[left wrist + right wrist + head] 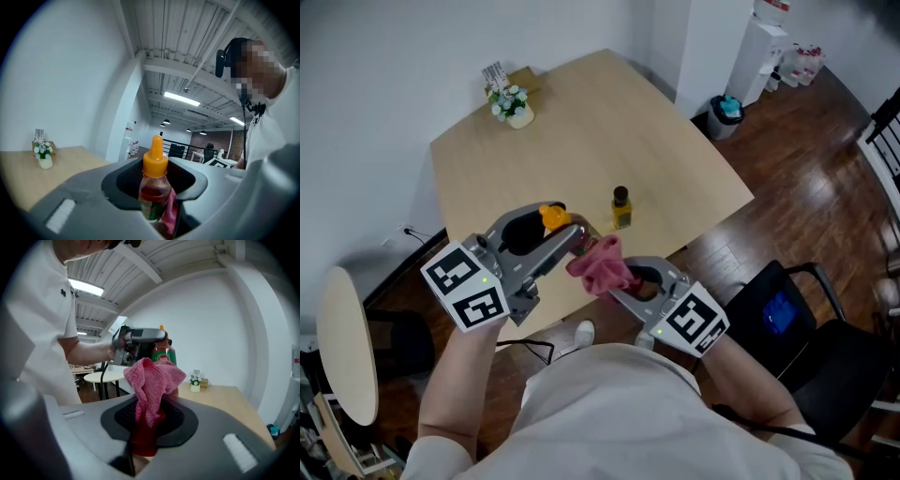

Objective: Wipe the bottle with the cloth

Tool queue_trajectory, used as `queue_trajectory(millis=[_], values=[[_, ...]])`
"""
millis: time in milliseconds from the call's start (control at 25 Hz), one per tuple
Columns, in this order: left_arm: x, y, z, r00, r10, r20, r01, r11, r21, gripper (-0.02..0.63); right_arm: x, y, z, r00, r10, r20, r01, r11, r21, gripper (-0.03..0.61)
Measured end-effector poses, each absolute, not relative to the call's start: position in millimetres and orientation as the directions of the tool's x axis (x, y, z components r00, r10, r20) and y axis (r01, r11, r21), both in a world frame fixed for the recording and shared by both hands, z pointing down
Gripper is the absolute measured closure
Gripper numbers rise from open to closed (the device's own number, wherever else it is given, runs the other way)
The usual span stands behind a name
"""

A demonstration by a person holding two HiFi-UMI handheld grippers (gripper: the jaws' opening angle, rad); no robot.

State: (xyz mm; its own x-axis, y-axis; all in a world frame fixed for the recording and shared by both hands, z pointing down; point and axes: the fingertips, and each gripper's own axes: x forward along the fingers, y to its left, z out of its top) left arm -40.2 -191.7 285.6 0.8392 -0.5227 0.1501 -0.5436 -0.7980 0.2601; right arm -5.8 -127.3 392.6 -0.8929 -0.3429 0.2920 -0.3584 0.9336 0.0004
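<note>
Bottle point(153, 187), orange-capped with red contents, sits clamped in left hand-held gripper point(578, 234); right hand-held gripper point(615, 292) pinches pink cloth point(600, 265).

A dark-capped bottle point(622, 208) of yellow liquid is standing upright on the pale wooden surface point(581, 122). Just to the near left of it, the left gripper point(567, 239) is holding an orange-capped bottle point(552, 217) in its jaws. Near that dark-capped bottle, toward the person, the right gripper point(616, 291) is gripping a pink cloth point(599, 264), which is pressing against the left jaws' tip. Far beyond and to the left, a small flower pot point(516, 106) is sitting at the corner.
</note>
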Motion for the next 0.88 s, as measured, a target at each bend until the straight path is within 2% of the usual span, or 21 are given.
queue_trajectory(millis=[160,480,680,880], values=[[-41,-194,284,0.826,-0.542,0.152,-0.563,-0.787,0.253,0.453,2,-125,410,-0.893,-0.333,0.303,-0.363,0.931,-0.047,0.492],[-40,-194,293,0.809,-0.562,0.170,-0.587,-0.767,0.260,0.453,-34,-98,343,-0.937,-0.257,0.236,-0.253,0.966,0.048,0.492],[-39,-189,282,0.816,-0.560,0.143,-0.577,-0.770,0.272,0.453,-49,-105,385,-0.932,-0.247,0.266,-0.259,0.966,-0.010,0.492],[-49,-181,268,0.817,-0.567,0.108,-0.572,-0.769,0.284,0.453,-37,-107,436,-0.900,-0.258,0.350,-0.298,0.952,-0.065,0.492]])
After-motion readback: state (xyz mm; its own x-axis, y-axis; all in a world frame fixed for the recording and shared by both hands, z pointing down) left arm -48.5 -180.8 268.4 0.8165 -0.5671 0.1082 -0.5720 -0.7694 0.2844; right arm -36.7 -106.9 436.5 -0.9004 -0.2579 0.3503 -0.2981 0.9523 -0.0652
